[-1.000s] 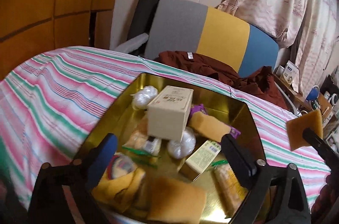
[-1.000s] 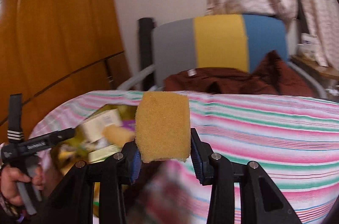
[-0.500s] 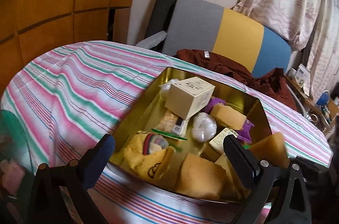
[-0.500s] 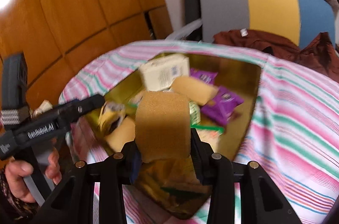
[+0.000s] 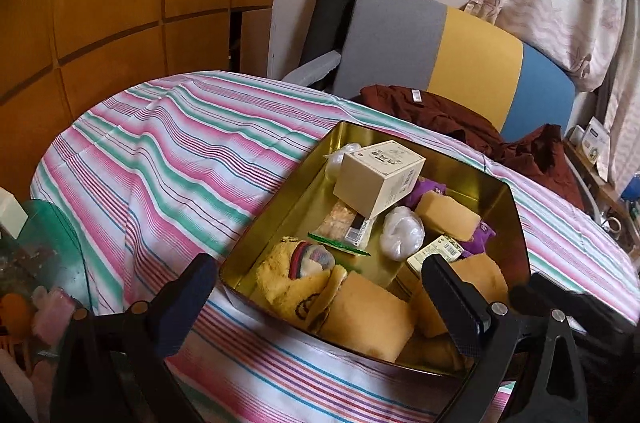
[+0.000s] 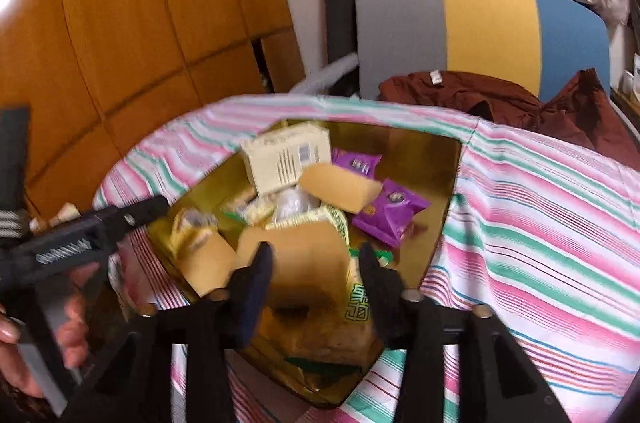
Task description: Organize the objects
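Observation:
A gold tin [image 5: 276, 219] [image 6: 444, 183] sits on the striped tablecloth, filled with several items: a cream box [image 5: 378, 177], yellow sponges, purple packets [image 6: 390, 211], white wrapped balls, a yellow cloth. My right gripper [image 6: 316, 269] hangs over the tin's near end; a yellow sponge [image 6: 304, 263] lies between its fingers, which now stand wider than the sponge. In the left wrist view that sponge [image 5: 476, 273] shows at the tin's right end. My left gripper [image 5: 320, 297] is open and empty, at the tin's near edge.
A green tray [image 5: 48, 235] with small things sits at the table's left edge. A grey, yellow and blue chair [image 5: 440, 51] with a dark red garment [image 5: 460, 123] stands behind the table. Wood panelling is at left.
My right gripper carried the sponge from above the table down into the tin and its fingers have spread apart. My left gripper drew back to the tin's near edge.

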Demonstrator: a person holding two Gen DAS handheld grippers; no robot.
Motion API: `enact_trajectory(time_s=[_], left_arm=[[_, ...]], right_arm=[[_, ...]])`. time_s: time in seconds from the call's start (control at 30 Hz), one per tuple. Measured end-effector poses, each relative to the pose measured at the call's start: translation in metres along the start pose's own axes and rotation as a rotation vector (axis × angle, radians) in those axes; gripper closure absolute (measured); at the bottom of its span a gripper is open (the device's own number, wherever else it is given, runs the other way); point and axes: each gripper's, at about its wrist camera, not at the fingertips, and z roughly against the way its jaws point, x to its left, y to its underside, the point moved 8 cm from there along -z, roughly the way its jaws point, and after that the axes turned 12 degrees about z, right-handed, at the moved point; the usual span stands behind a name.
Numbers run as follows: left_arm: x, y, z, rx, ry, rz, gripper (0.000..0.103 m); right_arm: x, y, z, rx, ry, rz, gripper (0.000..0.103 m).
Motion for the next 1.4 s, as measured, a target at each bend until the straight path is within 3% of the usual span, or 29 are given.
enact_trajectory(time_s=[0.07, 0.17, 0.27, 0.33, 0.37, 0.7, 1.03, 1.4], left_arm=[[-0.001, 0.0, 0.002, -0.001, -0.007, -0.006, 0.0], [0.0, -0.001, 0.008, -0.019, -0.04, -0.022, 0.0], [0.005, -0.004, 0.015, -0.06, -0.111, -0.042, 0.0], [0.008, -0.005, 0.017, -0.071, -0.139, -0.055, 0.0], [0.008, -0.005, 0.018, -0.073, -0.149, -0.065, 0.0], [0.018, -0.004, 0.032, -0.105, -0.196, -0.071, 0.0], [0.027, -0.007, 0.036, -0.081, -0.217, -0.043, 0.0], [0.023, -0.005, 0.036, -0.057, -0.213, -0.065, 0.0]], right_arm=[[0.009, 0.005, -0.016, 0.062, -0.044, 0.008, 0.065], [0.016, 0.004, -0.014, 0.065, -0.039, -0.005, 0.062], [0.013, -0.003, -0.003, 0.066, 0.039, -0.01, 0.045], [0.008, -0.008, 0.001, 0.089, 0.116, 0.0, 0.026], [0.007, -0.01, 0.0, 0.1, 0.138, 0.001, 0.024], [0.006, -0.027, 0.02, 0.149, 0.305, -0.043, 0.023], [0.01, -0.025, 0.022, 0.194, 0.355, -0.079, 0.023], [0.017, -0.028, 0.021, 0.199, 0.337, -0.108, 0.023]])
